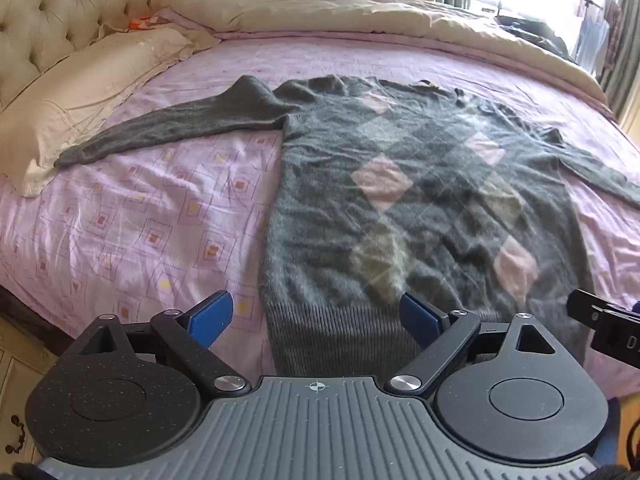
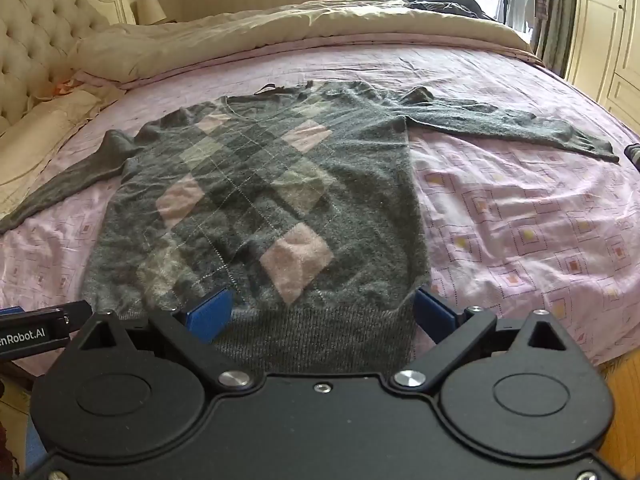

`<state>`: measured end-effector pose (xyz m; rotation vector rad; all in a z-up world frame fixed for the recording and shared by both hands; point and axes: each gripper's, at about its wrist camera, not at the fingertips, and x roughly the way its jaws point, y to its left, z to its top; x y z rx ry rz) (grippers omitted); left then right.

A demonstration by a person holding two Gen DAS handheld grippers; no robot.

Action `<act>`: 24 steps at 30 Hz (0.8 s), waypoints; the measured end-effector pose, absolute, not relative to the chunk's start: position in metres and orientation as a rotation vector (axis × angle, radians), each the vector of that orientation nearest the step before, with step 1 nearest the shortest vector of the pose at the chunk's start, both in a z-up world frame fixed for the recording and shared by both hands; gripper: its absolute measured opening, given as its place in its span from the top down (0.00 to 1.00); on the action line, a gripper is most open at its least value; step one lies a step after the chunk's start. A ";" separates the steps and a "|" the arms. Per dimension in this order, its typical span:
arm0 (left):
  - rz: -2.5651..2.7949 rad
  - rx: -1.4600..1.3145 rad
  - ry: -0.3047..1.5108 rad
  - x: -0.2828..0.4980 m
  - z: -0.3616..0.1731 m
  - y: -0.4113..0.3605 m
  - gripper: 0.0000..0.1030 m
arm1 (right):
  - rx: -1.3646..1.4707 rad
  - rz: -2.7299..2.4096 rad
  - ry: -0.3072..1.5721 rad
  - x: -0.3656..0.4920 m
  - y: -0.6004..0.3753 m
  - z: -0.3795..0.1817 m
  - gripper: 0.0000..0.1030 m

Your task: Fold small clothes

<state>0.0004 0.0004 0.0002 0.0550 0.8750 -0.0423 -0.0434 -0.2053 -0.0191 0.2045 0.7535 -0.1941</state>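
Note:
A grey argyle sweater [image 1: 400, 184] with pink and beige diamonds lies flat, front up, on a pink patterned bedsheet [image 1: 132, 224]. Its left sleeve [image 1: 172, 124] stretches toward the pillow and its right sleeve [image 2: 516, 126] reaches out to the right. My left gripper [image 1: 318, 314] hovers open over the left part of the ribbed hem [image 1: 340, 336], with nothing pinched between its blue pads. In the right wrist view the same sweater [image 2: 256, 200] fills the middle, and my right gripper [image 2: 322, 312] stands open above the right part of the hem [image 2: 320, 340].
A cream pillow [image 1: 80, 92] and tufted headboard [image 1: 44, 12] lie at the left. A beige duvet [image 1: 328, 12] is bunched along the far side. Dark clothes [image 2: 444, 2] sit by the window. A wardrobe [image 2: 604, 32] and wooden floor [image 2: 624, 400] are at the right.

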 end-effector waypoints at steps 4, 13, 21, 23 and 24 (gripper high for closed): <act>-0.041 0.037 0.869 -0.002 0.002 0.000 0.12 | 0.250 -0.150 0.798 -0.046 -0.199 -0.020 0.05; -0.060 0.036 0.942 -0.006 -0.003 -0.006 0.12 | 0.269 -0.147 0.846 -0.044 -0.204 -0.026 0.05; -0.068 0.028 0.990 -0.005 -0.007 -0.007 0.12 | 0.277 -0.146 0.889 -0.040 -0.204 -0.030 0.05; -0.074 0.027 1.002 -0.003 -0.008 -0.006 0.12 | 0.280 -0.143 0.903 -0.038 -0.203 -0.031 0.05; -0.075 0.026 1.010 -0.003 -0.009 -0.006 0.12 | 0.284 -0.139 0.906 -0.038 -0.203 -0.032 0.05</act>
